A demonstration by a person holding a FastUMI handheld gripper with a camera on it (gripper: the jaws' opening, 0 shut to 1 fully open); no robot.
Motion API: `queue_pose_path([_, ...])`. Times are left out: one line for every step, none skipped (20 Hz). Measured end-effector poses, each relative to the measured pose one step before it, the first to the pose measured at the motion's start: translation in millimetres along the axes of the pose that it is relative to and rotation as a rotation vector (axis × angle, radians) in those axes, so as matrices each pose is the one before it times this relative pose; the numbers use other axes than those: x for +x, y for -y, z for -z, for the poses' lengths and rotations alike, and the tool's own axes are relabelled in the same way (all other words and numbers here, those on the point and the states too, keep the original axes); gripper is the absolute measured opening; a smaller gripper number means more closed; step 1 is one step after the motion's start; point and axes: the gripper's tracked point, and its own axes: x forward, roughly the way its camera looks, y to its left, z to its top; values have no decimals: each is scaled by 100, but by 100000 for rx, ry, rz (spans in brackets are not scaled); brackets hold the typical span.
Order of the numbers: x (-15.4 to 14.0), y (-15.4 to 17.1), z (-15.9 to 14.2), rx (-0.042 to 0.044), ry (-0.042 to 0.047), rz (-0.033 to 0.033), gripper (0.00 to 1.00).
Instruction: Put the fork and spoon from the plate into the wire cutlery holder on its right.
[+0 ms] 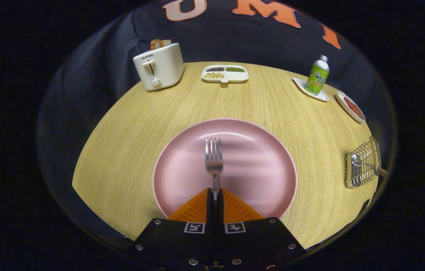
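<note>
Fork [214,160] pinched by its handle over the pink plate [182,158], ready to carry right to the wire cutlery holder [363,165].

I have the gripper [214,195] closed down to a thin slit, both fingers pressing the fork's handle, tines pointing away from me above the middle of the plate. I cannot tell whether the tines are clear of the plate. The holder sits well off to the right on the wooden table [129,131], with the spoon [359,162] seemingly already in it. To do this well, I judge I should lift first, keep the grip firm so the thin handle cannot pivot, swing right, tip the fork upright and lower it beside the spoon before I let go.
</note>
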Motion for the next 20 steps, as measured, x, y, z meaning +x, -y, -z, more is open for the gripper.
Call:
queue_pose_path([-457, 561, -721, 322, 1711, 479, 5])
queue_pose_path([-384, 394, -676, 931, 1612, 57, 5])
queue_pose_path([-499, 647, -799, 1254, 1642, 471, 5])
queue_pose_path([-315, 1044, -228, 1208, 2122, 622, 5])
queue_pose_path([-628, 805, -912, 1035, 1896, 771, 5])
queue_pose_path([-949, 606, -1512, 1006, 2049, 1196, 5])
queue_pose_path([-576, 1027, -957, 805, 2128, 1246, 5])
queue_pose_path([-641, 1219, -836, 766, 1772, 1760, 5])
queue_pose_path([-576, 1126, -783, 794, 1571, 1345, 5])
queue_pose_path([-626, 1315, -699, 941, 1554, 1954, 5])
queue_pose_path([-533, 1364, -720, 995, 1542, 1802, 5])
queue_pose_path([-407, 1342, -508, 1063, 1389, 2288, 5])
queue_pose_path([-378, 1495, -337, 794, 467, 2182, 5])
queue_pose_path([-425, 1531, 25, 302, -203, 2281, 5])
queue_pose_path([-373, 1642, 13, 102, -232, 2201, 5])
queue_pose_path([-329, 1625, -9, 442, -171, 2376, 5])
queue_pose_path([-207, 1562, 43, 625, -503, 2186, 5])
queue_pose_path([9, 1837, 767, 828, -14, 2277, 5])
queue_pose_path([-118, 1381, 7, 642, -353, 1928, 5])
queue_pose_path([-128, 1241, 11, 667, -221, 1821, 4])
